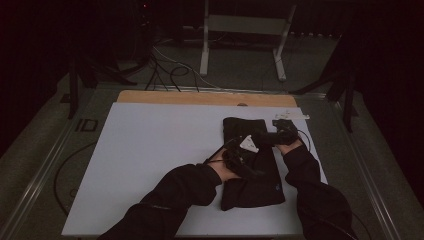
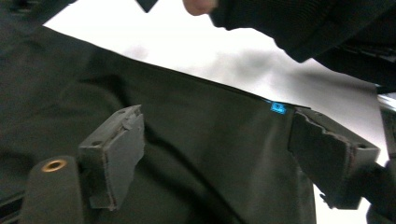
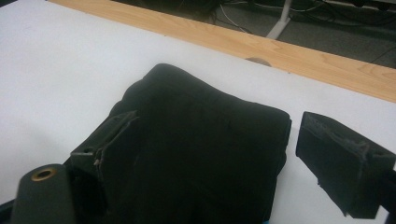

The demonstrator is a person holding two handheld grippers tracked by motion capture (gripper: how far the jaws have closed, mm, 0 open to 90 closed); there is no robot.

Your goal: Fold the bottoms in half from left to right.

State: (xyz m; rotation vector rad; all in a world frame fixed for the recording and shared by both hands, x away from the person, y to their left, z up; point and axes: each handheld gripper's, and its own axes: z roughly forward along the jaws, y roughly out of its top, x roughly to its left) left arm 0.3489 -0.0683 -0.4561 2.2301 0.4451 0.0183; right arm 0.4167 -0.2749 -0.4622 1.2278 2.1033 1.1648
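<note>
A folded black garment [image 1: 252, 167] lies on the right part of the white bench [image 1: 150, 165]. In the high view the left hand-held gripper [image 1: 239, 161] and the right hand-held gripper [image 1: 282, 131] hover over it. The left gripper view adds a small blue label [image 2: 278, 108] at the cloth edge — both grippers stand released, pads not pressing the fabric.

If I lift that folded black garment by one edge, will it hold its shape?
Probably not: the black garment is soft cloth with rounded folds, so it would likely droop and unfold. It looks light. Pushed across the white table, its layers may bunch rather than slide.
</note>
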